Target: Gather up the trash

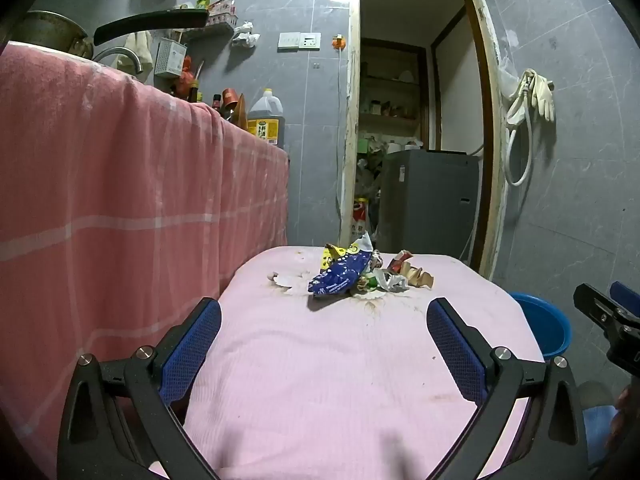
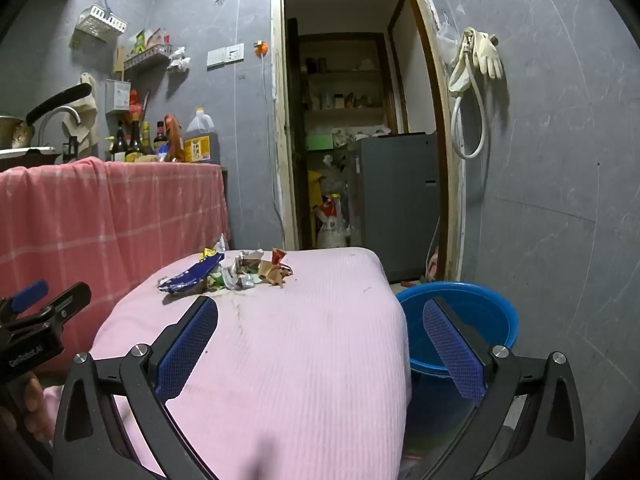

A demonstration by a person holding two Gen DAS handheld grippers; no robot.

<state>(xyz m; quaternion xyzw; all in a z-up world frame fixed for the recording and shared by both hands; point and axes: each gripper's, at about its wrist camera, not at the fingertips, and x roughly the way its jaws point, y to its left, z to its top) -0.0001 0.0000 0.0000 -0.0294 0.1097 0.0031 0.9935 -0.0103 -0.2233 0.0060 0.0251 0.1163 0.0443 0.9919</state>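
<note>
A heap of trash lies at the far end of a pink-covered table [image 1: 320,360]: a blue snack wrapper [image 1: 342,274], crumpled white paper [image 1: 394,280] and brown and red scraps [image 1: 418,274]. The right wrist view shows the same wrapper [image 2: 192,276] and scraps [image 2: 274,270]. My left gripper [image 1: 324,316] is open and empty over the near part of the table, short of the heap. My right gripper [image 2: 320,316] is open and empty over the table's right edge [image 2: 400,320], beside a blue bucket [image 2: 480,312] on the floor.
A counter draped in a pink checked cloth [image 1: 120,200] stands to the left, with bottles [image 2: 136,144] and an oil jug [image 1: 266,120] on it. A doorway [image 1: 412,120] behind the table opens onto a grey appliance [image 1: 428,196]. The bucket shows at the right [image 1: 548,328].
</note>
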